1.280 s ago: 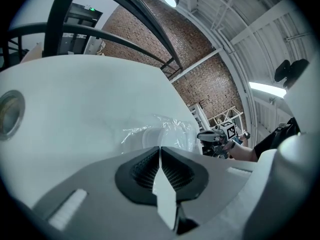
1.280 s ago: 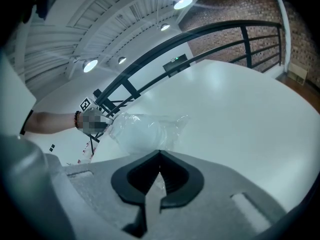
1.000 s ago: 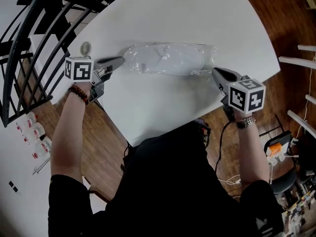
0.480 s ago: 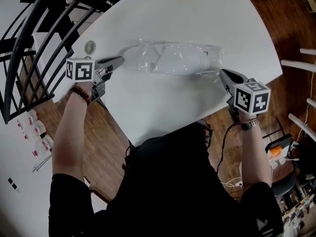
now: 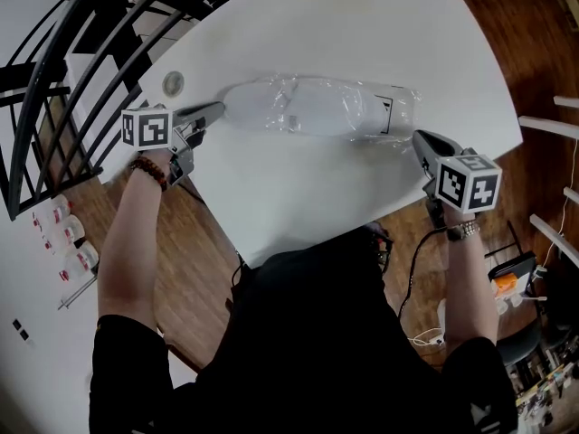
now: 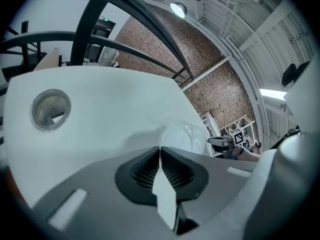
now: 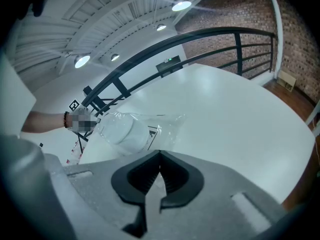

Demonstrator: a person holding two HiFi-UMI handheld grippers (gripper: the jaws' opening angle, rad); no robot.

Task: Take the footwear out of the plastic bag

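Clear plastic bag (image 5: 391, 108) with white footwear (image 5: 317, 107) inside lies across the white table (image 5: 298, 25), reaching from near its left edge to its right edge. The left hand-held gripper (image 5: 220, 110) is clenched on the bag's left end, the right hand-held gripper (image 5: 419, 137) on its right end.

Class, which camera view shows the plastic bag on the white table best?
The head view: the whole plastic bag lies across the table, both ends visible. The left gripper view shows only one end beyond its jaws; the right gripper view shows the other end, foreshortened.
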